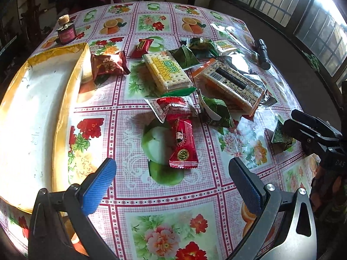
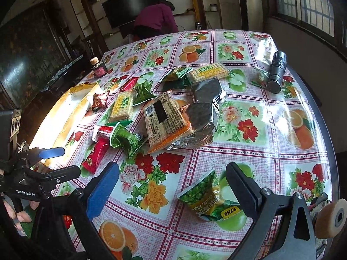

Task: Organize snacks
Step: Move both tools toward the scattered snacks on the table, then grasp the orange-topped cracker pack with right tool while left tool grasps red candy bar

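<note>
A fruit-and-flower oilcloth (image 1: pixel 164 197) covers the table in a dim room with barred windows. At 9 o'clock a gold-rimmed box (image 1: pixel 65 99) lies empty. Snack packets (image 1: pixel 167 71) crowd the centre; a flashlight (image 2: pixel 276 71) lies at 1 o'clock. The left gripper (image 1: pixel 172 179) and right gripper (image 2: pixel 172 184) both gape, empty; a green pea packet (image 2: pixel 206 197) lies between the right's fingers.

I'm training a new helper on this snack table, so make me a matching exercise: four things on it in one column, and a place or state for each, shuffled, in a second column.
Things:
1. gold-rimmed box
2. green pea packet
3. black flashlight
4. small dark red jar

Places or states:
A. lies between the open fingers of the right gripper
B. stands upright, its lid on, near the table's far left
C. lies on its side near the table's right edge
D. sits open at the table's left, no snacks visible inside

Pairs: 1-D, 2-A, 3-C, 4-B
</note>
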The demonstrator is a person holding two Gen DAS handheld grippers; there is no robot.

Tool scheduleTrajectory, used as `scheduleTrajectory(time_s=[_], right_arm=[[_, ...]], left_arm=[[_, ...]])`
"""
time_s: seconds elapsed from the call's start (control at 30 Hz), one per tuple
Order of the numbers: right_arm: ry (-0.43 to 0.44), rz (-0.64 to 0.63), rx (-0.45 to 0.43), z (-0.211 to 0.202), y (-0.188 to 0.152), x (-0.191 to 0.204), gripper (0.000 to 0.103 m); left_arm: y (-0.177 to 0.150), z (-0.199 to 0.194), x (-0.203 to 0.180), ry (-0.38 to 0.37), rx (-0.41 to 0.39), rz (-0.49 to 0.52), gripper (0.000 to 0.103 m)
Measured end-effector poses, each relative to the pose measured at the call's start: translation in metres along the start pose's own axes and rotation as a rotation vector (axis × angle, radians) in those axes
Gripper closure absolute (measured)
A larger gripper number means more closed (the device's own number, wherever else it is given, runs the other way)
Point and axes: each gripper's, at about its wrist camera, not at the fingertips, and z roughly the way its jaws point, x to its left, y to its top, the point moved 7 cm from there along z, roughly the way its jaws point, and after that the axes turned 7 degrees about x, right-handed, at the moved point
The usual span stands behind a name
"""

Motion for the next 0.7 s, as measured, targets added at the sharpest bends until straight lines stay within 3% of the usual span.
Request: scheduleTrajectory(time_s=[0.47, 0.7], right_arm=[[0.077, -0.08, 0.012, 0.036, 0.041, 0.016, 0.025], [-0.005, -0.175, 0.066, 0.067, 0.062, 0.021, 0.028]], left_arm=[[0.014, 0.026, -0.024, -0.013, 0.066, 0.072, 0.002], [0.017, 0.037, -0.013, -0.008, 0.092, 0.064, 0.004]])
